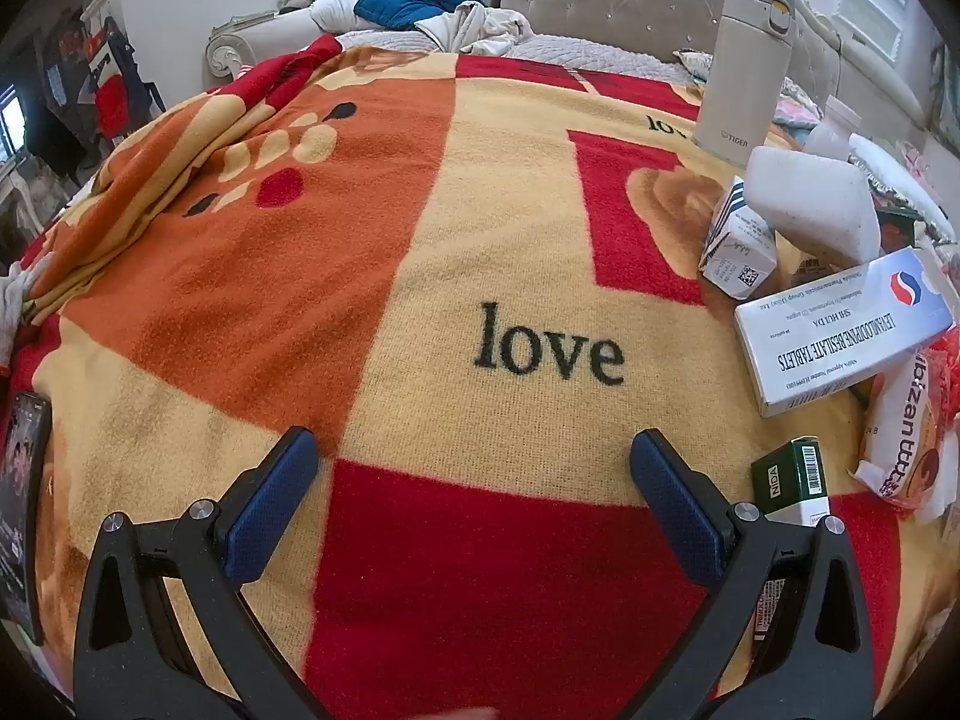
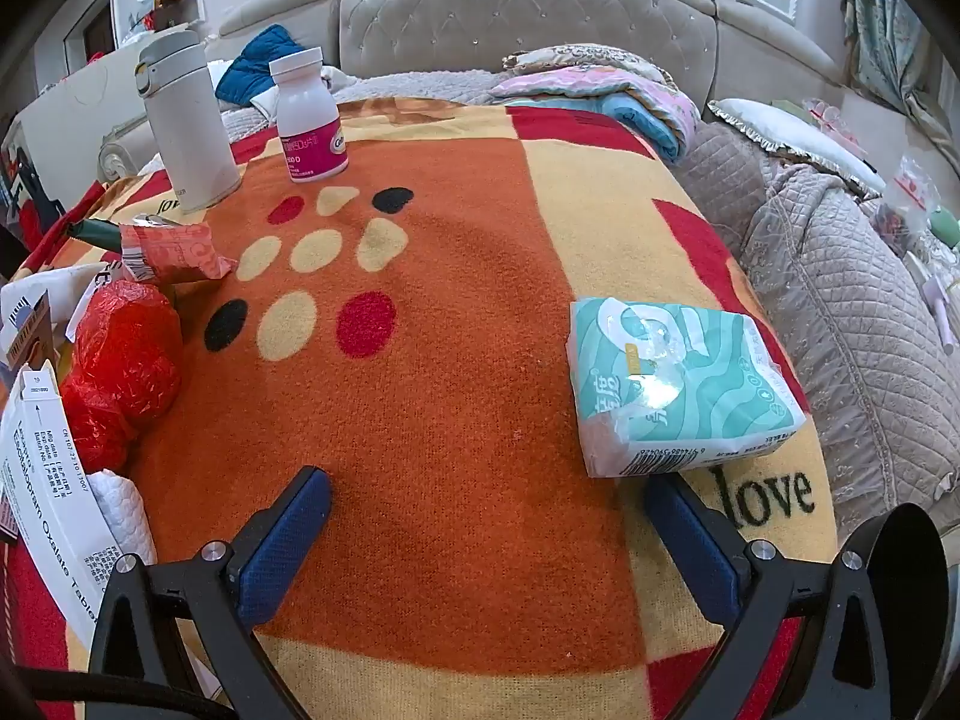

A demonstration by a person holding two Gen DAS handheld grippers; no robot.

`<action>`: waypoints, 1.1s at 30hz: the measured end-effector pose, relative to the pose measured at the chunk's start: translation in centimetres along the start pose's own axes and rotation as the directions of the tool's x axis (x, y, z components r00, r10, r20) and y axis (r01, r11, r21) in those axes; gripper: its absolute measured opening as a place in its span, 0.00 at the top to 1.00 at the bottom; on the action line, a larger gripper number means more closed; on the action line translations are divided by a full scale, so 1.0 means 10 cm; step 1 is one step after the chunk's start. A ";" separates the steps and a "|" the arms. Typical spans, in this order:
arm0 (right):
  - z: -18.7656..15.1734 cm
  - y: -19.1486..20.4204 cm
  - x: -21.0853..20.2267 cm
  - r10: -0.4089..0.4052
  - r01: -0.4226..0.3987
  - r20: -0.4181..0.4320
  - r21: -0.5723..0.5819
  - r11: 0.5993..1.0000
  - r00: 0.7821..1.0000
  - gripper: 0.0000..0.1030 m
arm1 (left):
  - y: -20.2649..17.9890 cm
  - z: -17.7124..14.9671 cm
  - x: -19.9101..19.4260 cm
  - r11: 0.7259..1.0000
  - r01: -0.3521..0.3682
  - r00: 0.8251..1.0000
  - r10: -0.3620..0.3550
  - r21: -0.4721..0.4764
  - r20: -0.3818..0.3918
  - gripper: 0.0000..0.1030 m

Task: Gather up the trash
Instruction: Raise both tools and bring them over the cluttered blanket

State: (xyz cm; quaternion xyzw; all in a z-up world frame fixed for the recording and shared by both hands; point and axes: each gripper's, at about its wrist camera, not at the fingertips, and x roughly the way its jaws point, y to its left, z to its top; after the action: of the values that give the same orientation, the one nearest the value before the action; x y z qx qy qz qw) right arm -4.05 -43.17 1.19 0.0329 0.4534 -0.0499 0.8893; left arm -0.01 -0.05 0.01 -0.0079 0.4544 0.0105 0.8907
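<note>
Both grippers hover level over the blanket (image 1: 420, 240), jaws wide and holding nothing. The left gripper (image 1: 474, 462) faces the "love" print; boxes (image 1: 840, 330) crowd the blanket's right edge. The right gripper (image 2: 489, 495) sits just short of the tissue pack (image 2: 678, 384).

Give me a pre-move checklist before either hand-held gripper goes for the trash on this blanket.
1. Left hand-held gripper open and empty: ok.
2. Right hand-held gripper open and empty: ok.
3. Trash within view: ok; red plastic bag and crumpled red wrapper lie left of the right one.
4. Keepers apart from trash: ok; thermos and pill bottle stand upright, farther back.
5. Tablet box empty or full: cannot tell.
6. Bin to drop into: cannot tell; a dark round rim shows at lower right.
</note>
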 end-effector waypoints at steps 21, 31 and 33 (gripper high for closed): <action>-0.12 -0.24 -0.39 0.041 -0.035 -0.062 0.091 0.995 0.997 0.00 | -0.11 -0.26 -0.72 0.999 -0.030 0.998 0.031 -0.027 0.052 0.00; -0.24 -0.07 -1.40 0.111 -0.140 0.180 0.157 0.978 0.977 0.00 | -0.42 -0.27 -1.34 0.998 0.059 0.982 -0.055 -0.018 0.180 0.00; -0.26 0.08 -1.56 0.104 -0.131 0.226 0.109 0.985 0.969 0.00 | -0.50 -0.28 -1.46 0.998 0.060 0.975 -0.057 -0.005 0.216 0.00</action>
State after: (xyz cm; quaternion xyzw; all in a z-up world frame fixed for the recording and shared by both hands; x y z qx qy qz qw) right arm -15.13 -41.16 12.33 0.1089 0.3457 -0.0285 0.9316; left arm -10.68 -5.25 10.23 -0.0250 0.3546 -0.0124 0.9346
